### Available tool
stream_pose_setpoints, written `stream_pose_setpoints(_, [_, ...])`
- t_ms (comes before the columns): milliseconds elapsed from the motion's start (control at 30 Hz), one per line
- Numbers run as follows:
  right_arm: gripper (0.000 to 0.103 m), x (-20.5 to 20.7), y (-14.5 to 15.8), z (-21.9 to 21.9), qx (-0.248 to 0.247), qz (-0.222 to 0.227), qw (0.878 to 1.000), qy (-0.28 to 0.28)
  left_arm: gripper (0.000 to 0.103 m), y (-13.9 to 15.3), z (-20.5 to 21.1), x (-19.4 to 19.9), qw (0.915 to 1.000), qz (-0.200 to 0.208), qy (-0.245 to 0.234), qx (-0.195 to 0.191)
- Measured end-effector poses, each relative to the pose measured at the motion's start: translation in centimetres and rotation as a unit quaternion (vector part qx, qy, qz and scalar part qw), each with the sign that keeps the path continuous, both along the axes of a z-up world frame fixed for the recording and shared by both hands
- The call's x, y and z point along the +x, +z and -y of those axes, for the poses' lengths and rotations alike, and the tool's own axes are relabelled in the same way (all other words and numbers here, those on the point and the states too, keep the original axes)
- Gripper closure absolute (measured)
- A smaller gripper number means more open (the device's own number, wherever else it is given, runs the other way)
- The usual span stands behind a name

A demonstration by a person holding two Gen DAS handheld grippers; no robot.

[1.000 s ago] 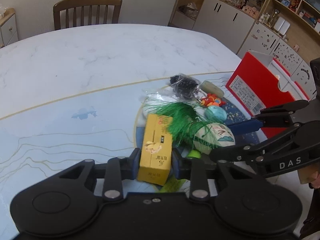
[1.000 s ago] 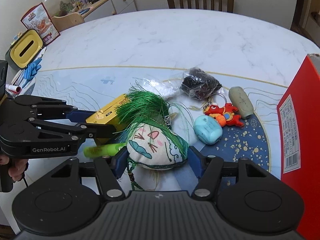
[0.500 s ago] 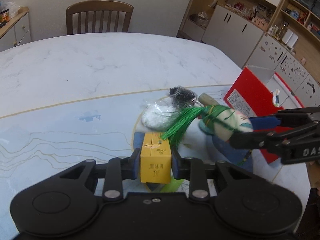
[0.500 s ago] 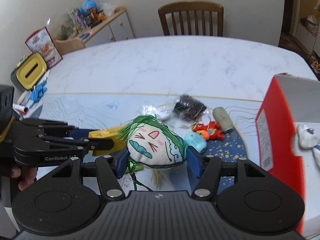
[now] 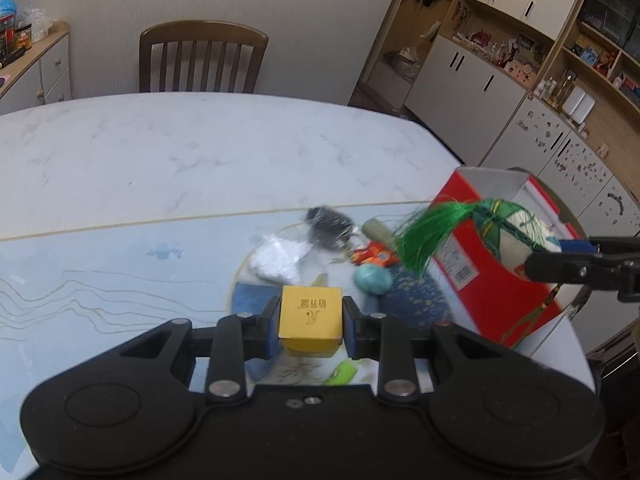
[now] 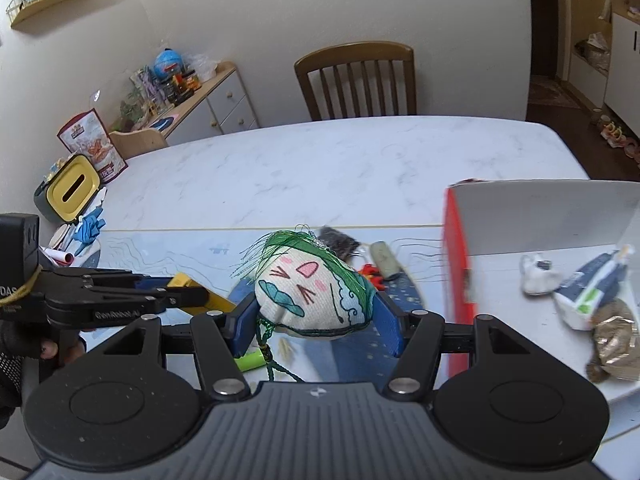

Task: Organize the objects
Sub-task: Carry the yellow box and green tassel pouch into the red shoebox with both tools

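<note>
Your left tool (image 5: 311,316) is clamped on the yellow box (image 5: 311,312), lifted clear of the tabletop (image 5: 200,152). Your right tool (image 6: 316,312) is closed around the stuffed pouch (image 6: 312,292) with its green tassel, carried beside the red box (image 6: 456,256) at right, probably to drop it in with the packets already inside.

The left claw (image 5: 311,326) grips a yellow box (image 5: 310,317) above the table (image 5: 160,168), near the red box (image 5: 492,276).
</note>
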State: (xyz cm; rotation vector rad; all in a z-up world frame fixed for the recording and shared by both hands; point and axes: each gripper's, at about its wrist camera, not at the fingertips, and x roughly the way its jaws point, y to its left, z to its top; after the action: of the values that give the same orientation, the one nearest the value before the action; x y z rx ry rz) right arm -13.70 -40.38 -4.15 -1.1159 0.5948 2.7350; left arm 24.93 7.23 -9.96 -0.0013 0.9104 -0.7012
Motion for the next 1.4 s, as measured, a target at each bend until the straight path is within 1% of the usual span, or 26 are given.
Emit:
stream_pose_setpoints(167, [0.043, 2.3, 0.9, -2.2, 0.005, -0.009, 1.0, -0.011, 0.075, 2.2, 2.2, -1.1, 0.9999, 0.012, -0.009, -0.007])
stream_pose_setpoints(433, [0.043, 5.5, 2.1, -6.9, 0.025, -0.02, 0.999, -0.033, 0.075, 5.2, 7.0, -2.8, 0.999, 0.029, -0.028, -0.022])
stream_pose_setpoints(733, [0.043, 8.5, 2.2, -12.7, 0.049, -0.016, 0.996, -0.066, 0.075, 7.0, 13.0, -4.7, 0.9968, 0.034, -0.064, -0.032])
stream_pose_setpoints(1000, [0.043, 10.1, 1.3, -17.4, 0.066, -0.003, 0.993, -0.094, 0.075, 7.1, 19.2, -5.5, 0.9936, 0.029, -0.102, -0.04])
stream_pose_setpoints(1233, [0.043, 11.0, -0.2, -20.9, 0.08, 0.015, 0.99, -0.117, 0.075, 5.8, 24.6, -6.1, 0.991, 0.023, -0.13, -0.023])
stream_pose_setpoints(1400, [0.043, 10.7, -1.5, -22.8, 0.088, 0.029, 0.988, -0.12, 0.075, 4.1, 27.5, -6.4, 0.9894, 0.013, -0.145, -0.006])
